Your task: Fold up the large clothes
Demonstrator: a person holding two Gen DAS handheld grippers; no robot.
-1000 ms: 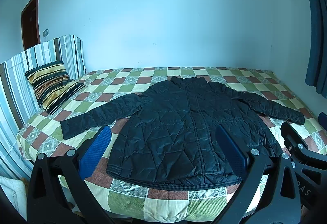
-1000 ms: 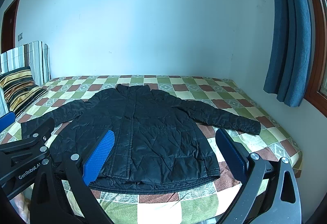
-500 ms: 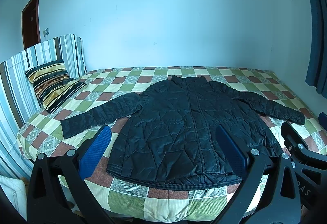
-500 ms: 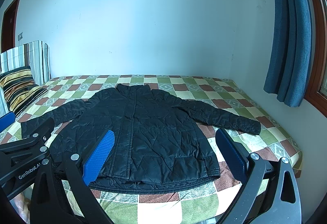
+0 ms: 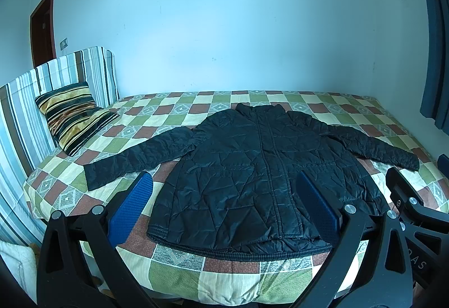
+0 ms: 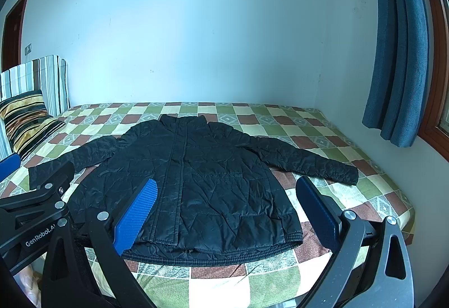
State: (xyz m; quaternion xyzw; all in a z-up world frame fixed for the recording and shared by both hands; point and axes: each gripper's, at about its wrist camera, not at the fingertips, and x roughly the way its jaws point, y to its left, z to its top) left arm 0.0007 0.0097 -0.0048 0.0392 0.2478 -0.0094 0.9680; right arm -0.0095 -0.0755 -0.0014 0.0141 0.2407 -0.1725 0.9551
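Nearest the cameras, the left gripper [image 5: 224,204] is hovering off the near edge of the bed [image 5: 179,277], its two blue-padded fingers [image 5: 132,209] spread wide with nothing between them. Just beside it, the right gripper [image 6: 227,207] is holding the same pose, its blue pads [image 6: 136,216] standing far apart and gripping nothing. In the right wrist view, part of the left gripper's black frame is showing at the lower left; in the left wrist view, the right gripper's frame is showing at the lower right edge.

Beyond the fingertips, the black quilted jacket [image 5: 252,176] is lying flat on the checked bedspread [image 6: 322,139], front side up, with its hem running along the near edge of the bed and its collar pointing toward the far wall. Both sleeves are stretching outward: one sleeve [image 5: 134,159] is reaching toward the headboard side, the other sleeve [image 6: 311,162] is reaching toward the curtain side. Neither gripper is touching the garment.

Farther back on the left, a striped pillow [image 5: 73,114] is leaning against the striped headboard [image 5: 25,100]. On the right, a blue curtain [image 6: 398,55] is hanging beside a wooden window frame. Behind everything, the pale wall [image 6: 196,41] is rising, with a dark door [image 5: 43,27] showing at its far left.
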